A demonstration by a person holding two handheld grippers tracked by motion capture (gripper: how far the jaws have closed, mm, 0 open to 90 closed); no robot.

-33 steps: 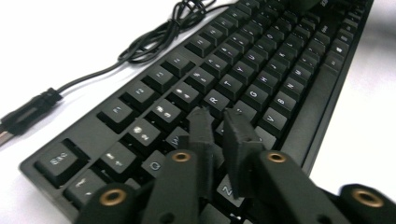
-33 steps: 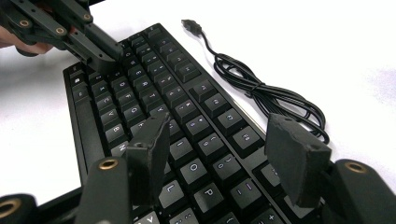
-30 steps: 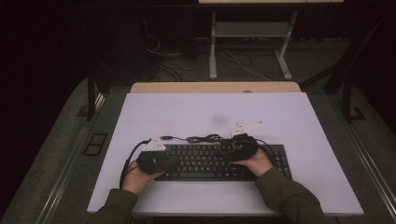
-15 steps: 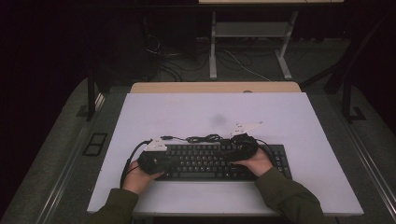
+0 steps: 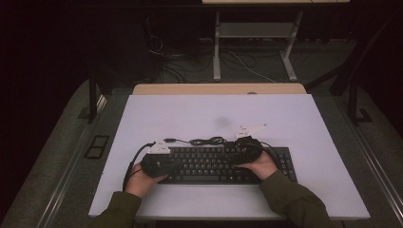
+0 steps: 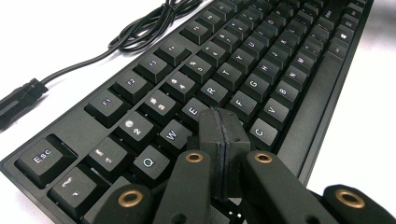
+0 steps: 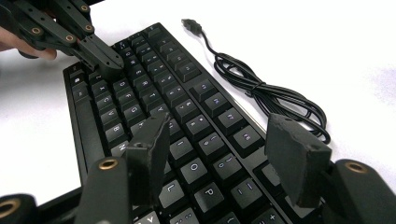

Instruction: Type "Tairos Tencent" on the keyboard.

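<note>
The keyboard (image 6: 261, 70) under the left gripper (image 6: 223, 122) looks like matt black plastic, its keycaps smooth with a faint sheen. The gripper's links are matt black with brassy metal rivets. Beyond the right gripper (image 7: 224, 154), the cable (image 7: 261, 93) is glossy black rubbery plastic on a smooth, matt white table (image 5: 294, 114).

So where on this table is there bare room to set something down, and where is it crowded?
Free: the table beyond the coiled cable, the strips left and right of the keyboard, and a narrow strip at the near edge. Crowded: the keyboard, with the shut left gripper and open right gripper over it, and the cable behind it.
</note>
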